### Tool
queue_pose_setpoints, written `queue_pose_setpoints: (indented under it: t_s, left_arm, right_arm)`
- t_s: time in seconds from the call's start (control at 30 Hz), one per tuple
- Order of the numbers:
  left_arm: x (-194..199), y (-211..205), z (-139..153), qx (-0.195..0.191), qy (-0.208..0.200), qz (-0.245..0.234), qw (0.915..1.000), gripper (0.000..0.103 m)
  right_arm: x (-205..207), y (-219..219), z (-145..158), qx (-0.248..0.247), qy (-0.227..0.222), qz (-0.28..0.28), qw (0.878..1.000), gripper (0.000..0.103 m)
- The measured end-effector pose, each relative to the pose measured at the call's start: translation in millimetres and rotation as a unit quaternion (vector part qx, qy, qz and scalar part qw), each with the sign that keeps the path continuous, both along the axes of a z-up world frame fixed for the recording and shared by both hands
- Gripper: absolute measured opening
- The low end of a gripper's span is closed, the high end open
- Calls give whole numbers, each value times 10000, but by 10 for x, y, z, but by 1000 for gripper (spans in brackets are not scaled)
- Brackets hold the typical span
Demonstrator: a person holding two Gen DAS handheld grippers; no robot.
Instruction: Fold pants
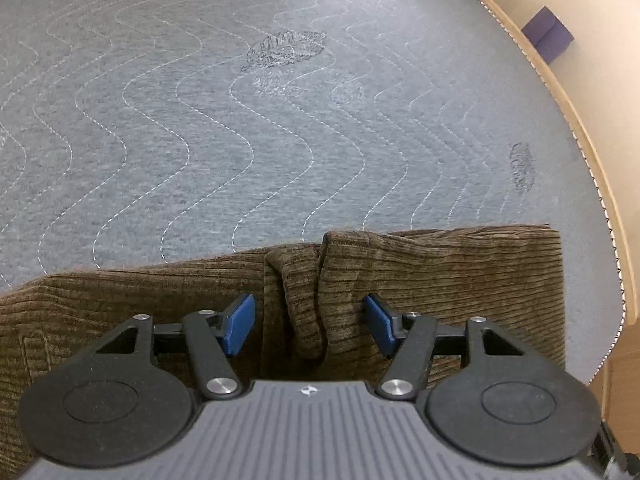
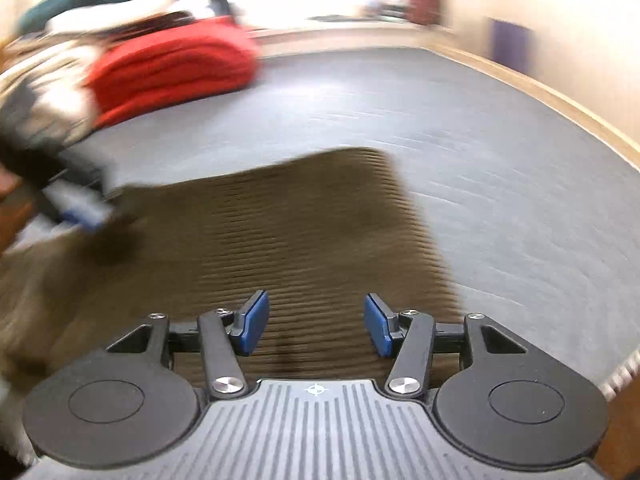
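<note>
Brown corduroy pants lie on a grey quilted surface. In the left wrist view a raised fold of the cloth runs between the blue fingertips. My left gripper is open just above the pants, holding nothing. In the blurred right wrist view the pants spread ahead with their far edge lying flat. My right gripper is open over them and empty. The left gripper also shows at the left edge of the right wrist view, over the pants' side.
A red folded cloth and a pile of other garments lie at the far left. A wooden edge bounds the surface on the right, with a purple block beyond it.
</note>
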State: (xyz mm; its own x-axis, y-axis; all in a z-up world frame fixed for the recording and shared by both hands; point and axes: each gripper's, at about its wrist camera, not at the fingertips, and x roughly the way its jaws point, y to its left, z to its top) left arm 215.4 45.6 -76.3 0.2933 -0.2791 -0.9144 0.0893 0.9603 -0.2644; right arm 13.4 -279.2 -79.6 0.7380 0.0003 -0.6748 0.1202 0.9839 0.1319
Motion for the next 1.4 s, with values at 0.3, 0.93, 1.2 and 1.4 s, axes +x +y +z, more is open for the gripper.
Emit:
queue_pose_setpoints:
  t_s: [0.3,0.93,1.2,1.4]
  left_arm:
    - [-68,-119,101,276,-369,-572,9973,17]
    - [-378,49,386,16,-668,-1131,9913,9]
    - [-758,45,-82,410,626,-1294,9888,31]
    - [-996,66,-219,-7,934,-1176,9887,49]
  right_arm:
    - [-9,-624,-249,916,484,-1414,9845,67]
    - [93,-760,-469,1899,870,-1600,9648,74]
    - [98,-715,-468,1800,851,-1687,9653,75]
    - [93,-699,-464,1801,854,-1733,9645,75]
